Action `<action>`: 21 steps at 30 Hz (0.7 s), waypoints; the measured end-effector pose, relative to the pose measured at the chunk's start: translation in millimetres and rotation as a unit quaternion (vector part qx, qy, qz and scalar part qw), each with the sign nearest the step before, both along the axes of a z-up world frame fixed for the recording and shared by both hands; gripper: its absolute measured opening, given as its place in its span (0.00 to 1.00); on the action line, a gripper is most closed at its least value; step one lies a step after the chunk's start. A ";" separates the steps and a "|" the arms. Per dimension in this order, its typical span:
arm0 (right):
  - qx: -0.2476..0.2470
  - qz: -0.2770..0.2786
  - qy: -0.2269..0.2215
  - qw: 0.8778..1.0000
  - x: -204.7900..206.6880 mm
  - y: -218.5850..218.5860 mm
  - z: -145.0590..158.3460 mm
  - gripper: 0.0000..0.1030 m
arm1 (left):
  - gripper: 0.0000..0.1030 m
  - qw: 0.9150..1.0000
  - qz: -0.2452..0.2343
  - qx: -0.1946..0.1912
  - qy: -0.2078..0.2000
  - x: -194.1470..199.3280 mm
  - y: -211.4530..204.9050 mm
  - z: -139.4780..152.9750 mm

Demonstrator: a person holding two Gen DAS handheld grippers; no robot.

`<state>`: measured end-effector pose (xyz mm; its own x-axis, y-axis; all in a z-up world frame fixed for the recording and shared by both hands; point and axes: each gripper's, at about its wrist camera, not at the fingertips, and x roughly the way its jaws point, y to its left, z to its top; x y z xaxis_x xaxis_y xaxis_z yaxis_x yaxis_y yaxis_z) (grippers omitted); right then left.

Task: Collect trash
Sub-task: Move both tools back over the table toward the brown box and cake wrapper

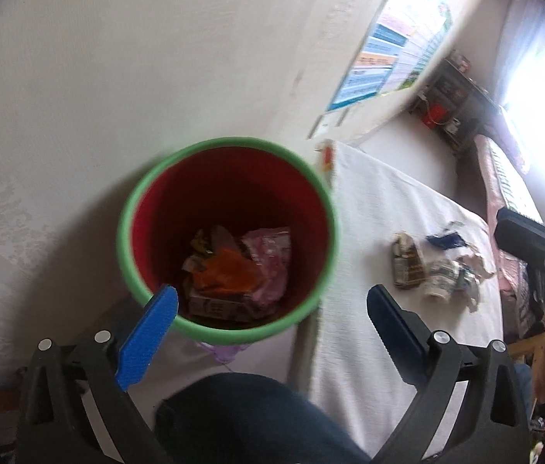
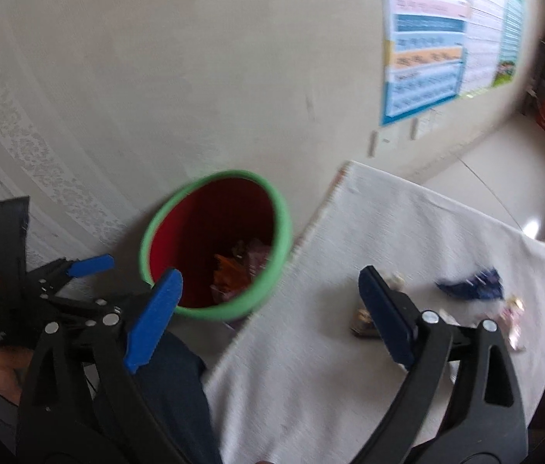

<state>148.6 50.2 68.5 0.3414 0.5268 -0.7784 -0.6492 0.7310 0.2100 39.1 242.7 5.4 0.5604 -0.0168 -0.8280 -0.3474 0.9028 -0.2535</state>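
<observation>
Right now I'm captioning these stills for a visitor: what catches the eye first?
The red bin with a green rim, wrappers at its bottom, stands against the wall. Right of it, crumpled trash lies on the white cloth. Both blue-fingered grippers, left gripper and right gripper, are open and empty.

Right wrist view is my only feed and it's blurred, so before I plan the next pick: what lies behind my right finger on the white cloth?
Observer: A small brown carton, lying on the white cloth beside crumpled white paper.
Operator: How full is the red bin with the green rim?
Observer: Only its bottom is covered: a pink wrapper and an orange wrapper over a printed box.
Operator: Is the left gripper carrying anything?
Observer: No, it is open and empty.
</observation>
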 end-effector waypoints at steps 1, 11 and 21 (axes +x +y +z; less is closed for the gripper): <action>-0.002 -0.007 0.000 1.000 -0.1 -9.4 -0.4 0.88 | 0.92 1.000 -0.007 0.001 -0.001 2.5 -7.9 1.9; -0.014 -0.083 -0.012 0.996 8.4 -116.5 2.1 0.88 | 0.92 0.998 -0.063 -0.011 -0.017 35.6 -86.7 12.9; -0.013 -0.155 0.000 0.988 29.0 -210.9 -19.1 0.88 | 0.92 0.995 -0.098 -0.021 -0.007 81.4 -150.7 0.9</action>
<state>177.5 -160.7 49.4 0.4833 0.3761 -0.7906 -0.3931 0.9001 0.1878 120.5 92.0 6.4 0.5553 -0.1606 -0.8160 -0.1625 0.9413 -0.2958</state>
